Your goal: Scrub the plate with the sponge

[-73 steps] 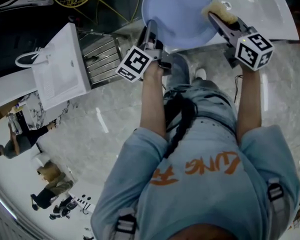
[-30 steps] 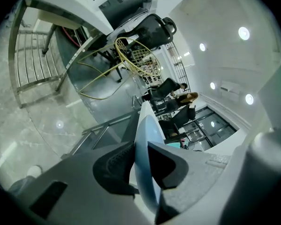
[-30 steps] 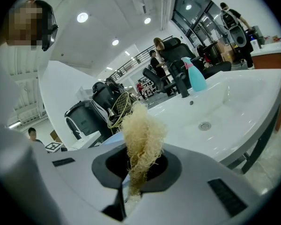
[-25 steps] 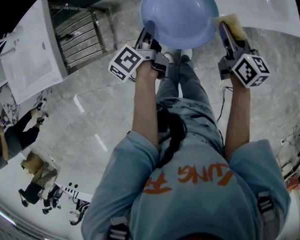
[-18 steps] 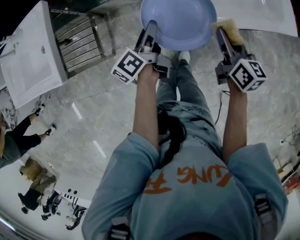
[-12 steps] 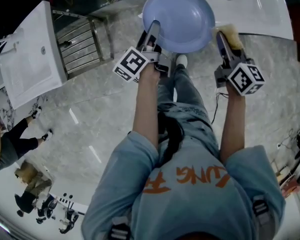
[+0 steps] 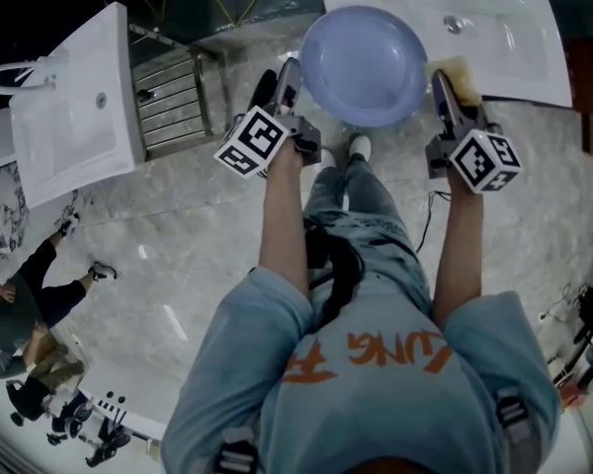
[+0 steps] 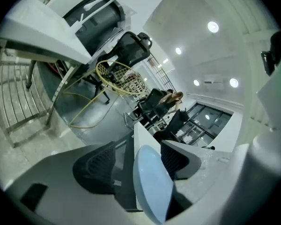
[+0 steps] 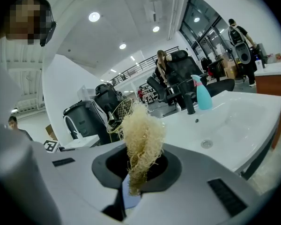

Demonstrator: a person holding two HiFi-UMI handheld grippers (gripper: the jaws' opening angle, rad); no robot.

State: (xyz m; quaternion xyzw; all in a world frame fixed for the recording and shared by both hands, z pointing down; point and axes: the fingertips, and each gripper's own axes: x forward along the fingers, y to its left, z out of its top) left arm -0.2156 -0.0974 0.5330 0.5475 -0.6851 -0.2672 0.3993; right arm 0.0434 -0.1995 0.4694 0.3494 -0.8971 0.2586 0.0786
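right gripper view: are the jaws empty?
No, the right gripper is shut on the pale yellow, fibrous sponge, which sticks up from between its jaws.

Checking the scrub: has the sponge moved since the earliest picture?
Yes. The sponge has drawn back from beside the drain to the front edge of the sink, toward the person.
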